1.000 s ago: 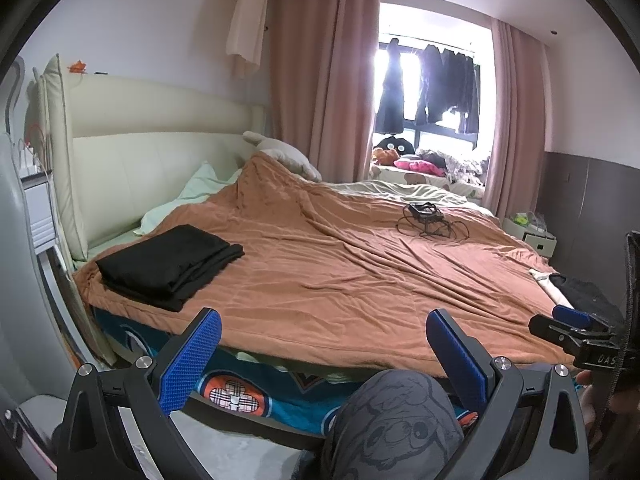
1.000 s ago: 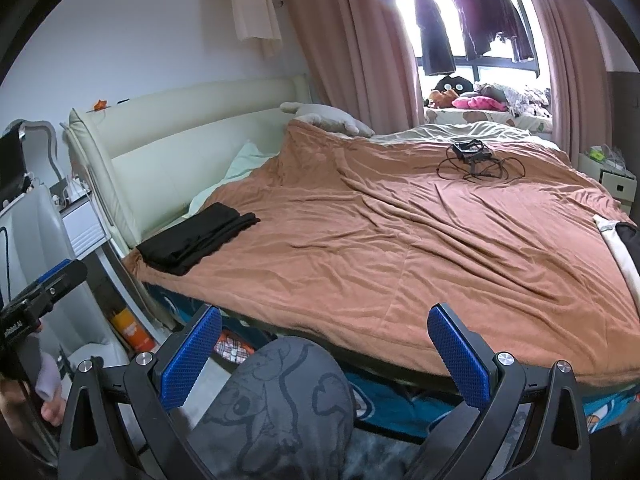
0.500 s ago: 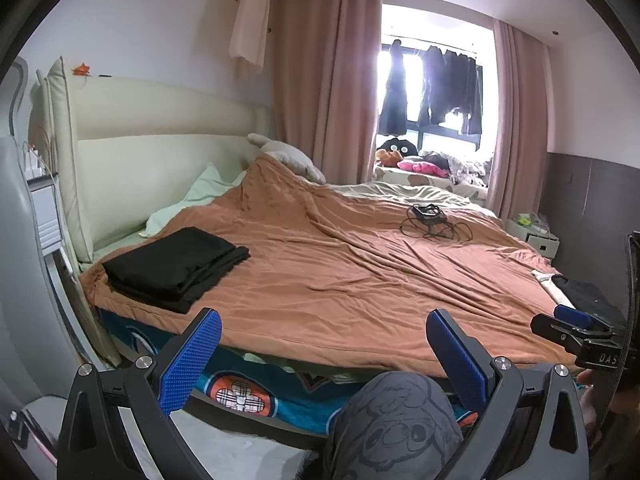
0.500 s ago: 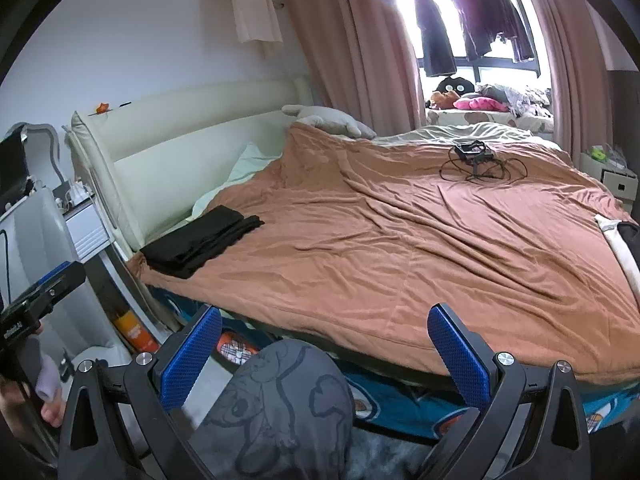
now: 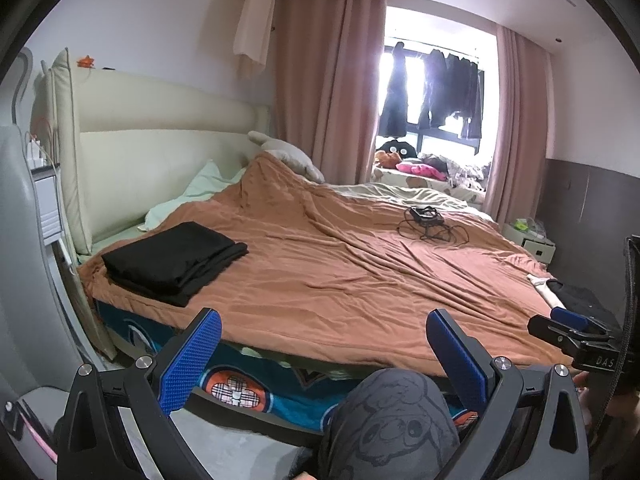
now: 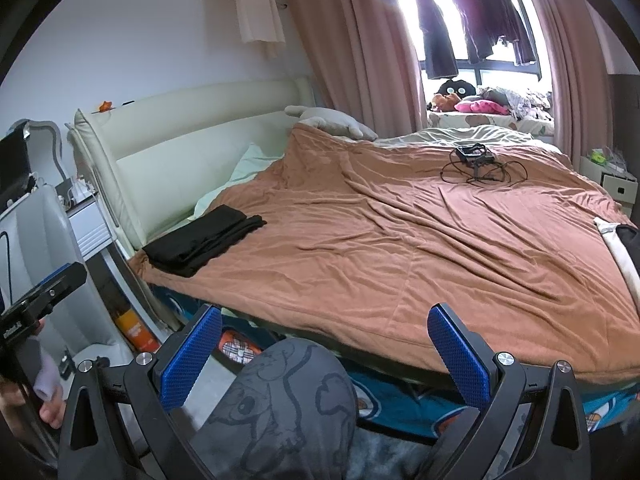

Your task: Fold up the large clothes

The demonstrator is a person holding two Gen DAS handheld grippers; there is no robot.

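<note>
Left gripper (image 5: pixel 324 354) jaws spread, empty. Right gripper (image 6: pixel 325 354) jaws spread, empty. Both held back off near bed edge, above knee (image 5: pixel 390 420). Since second ago: views only drift slightly, no reach. Folded black garment (image 5: pixel 176 256) sits near-left on brown blanket (image 5: pixel 360 272); unfolded clothes (image 6: pixel 624 256) at right edge. Likely between garments.

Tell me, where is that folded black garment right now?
The folded black garment lies on the brown blanket at the bed's near left corner in both views, just below the pale green pillow and the cream headboard.
</note>
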